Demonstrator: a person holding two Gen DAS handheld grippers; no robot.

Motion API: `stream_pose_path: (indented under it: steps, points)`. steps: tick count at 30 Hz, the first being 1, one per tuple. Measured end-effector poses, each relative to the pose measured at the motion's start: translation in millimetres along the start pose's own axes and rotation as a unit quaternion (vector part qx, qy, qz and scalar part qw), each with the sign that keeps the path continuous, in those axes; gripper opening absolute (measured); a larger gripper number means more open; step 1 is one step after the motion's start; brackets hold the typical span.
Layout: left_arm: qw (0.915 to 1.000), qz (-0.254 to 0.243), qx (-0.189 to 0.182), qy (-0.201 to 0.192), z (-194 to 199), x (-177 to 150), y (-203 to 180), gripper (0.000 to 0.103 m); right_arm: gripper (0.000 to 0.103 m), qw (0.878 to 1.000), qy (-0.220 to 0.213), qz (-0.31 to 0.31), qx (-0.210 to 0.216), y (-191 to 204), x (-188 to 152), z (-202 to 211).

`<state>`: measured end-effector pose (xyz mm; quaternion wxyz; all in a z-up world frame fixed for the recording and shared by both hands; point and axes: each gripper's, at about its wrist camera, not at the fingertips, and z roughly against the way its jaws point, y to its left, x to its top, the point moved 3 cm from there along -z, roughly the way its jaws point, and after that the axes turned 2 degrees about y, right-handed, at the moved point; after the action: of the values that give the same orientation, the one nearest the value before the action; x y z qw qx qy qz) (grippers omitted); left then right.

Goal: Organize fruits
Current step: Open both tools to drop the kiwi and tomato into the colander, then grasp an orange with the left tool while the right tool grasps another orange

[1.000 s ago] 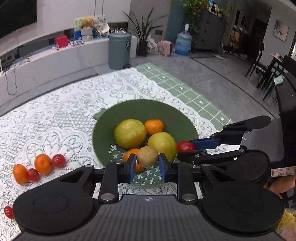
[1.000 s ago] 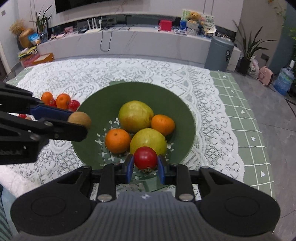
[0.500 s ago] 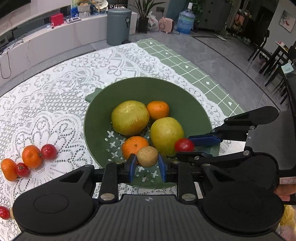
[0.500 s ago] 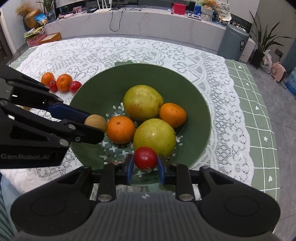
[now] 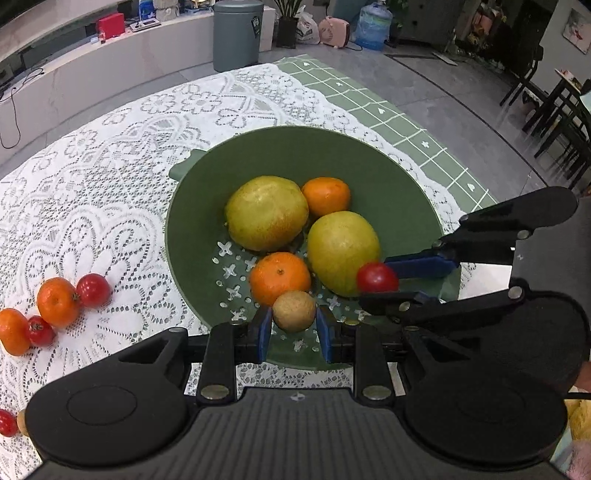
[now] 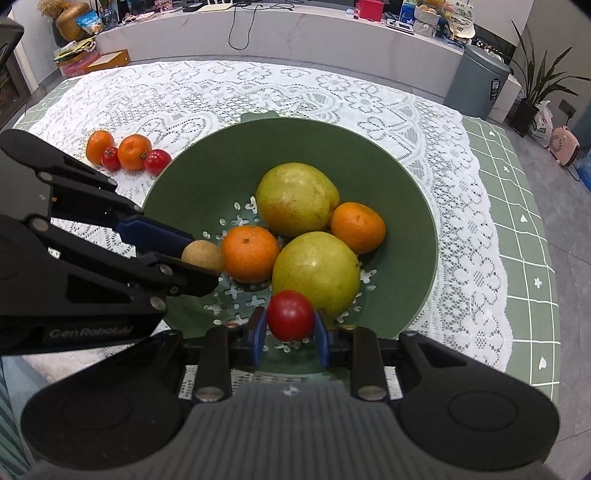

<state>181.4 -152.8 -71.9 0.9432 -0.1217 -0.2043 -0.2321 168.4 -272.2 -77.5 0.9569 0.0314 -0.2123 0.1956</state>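
Observation:
A green bowl [image 5: 391, 173] [image 6: 192, 184] holds two yellow-green pears [image 5: 266, 212] [image 6: 316, 273] and two oranges [image 5: 280, 277] [image 6: 357, 227]. My left gripper [image 5: 294, 328] is shut on a small brown round fruit [image 5: 294, 310] [image 6: 202, 255], low over the bowl's near side beside an orange. My right gripper [image 6: 290, 328] is shut on a red tomato [image 6: 290, 314] [image 5: 376, 277], low over the bowl's near edge against a pear. Both grippers sit side by side inside the bowl's rim.
Two oranges [image 5: 57, 302] and two tomatoes [image 5: 93, 290] lie on the white lace tablecloth [image 5: 92, 206] left of the bowl; they also show in the right wrist view [image 6: 133, 151]. Another tomato [image 5: 6, 422] lies at the near left edge. A grey bin [image 5: 236, 33] stands beyond the table.
Both grippers have moved forward and down into the bowl with their fruits still held. The brown fruit now sits beside the near orange and the tomato against the near pear.

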Motion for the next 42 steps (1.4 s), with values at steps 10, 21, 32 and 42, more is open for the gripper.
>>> stream_pose_path:
  steps: [10,21,32,42]
  points:
    - [1.0,0.003,-0.002,-0.006,3.8,-0.5,2.7,0.033,0.036,1.0,-0.004,0.013,-0.022,4.9,1.6,5.4]
    - [0.9982,0.016,0.005,-0.058,34.3,-5.1,5.9,0.046,0.073,0.998,-0.047,0.009,-0.04,11.9,2.9,24.1]
    - [0.9905,0.05,0.052,-0.117,65.9,-32.7,30.7,0.051,0.082,0.989,-0.123,-0.059,-0.064,29.8,-4.1,41.7]
    - [0.9803,0.095,0.073,-0.157,92.7,-54.1,61.4,0.059,0.084,0.976,-0.183,-0.108,-0.052,63.9,-8.2,43.9]
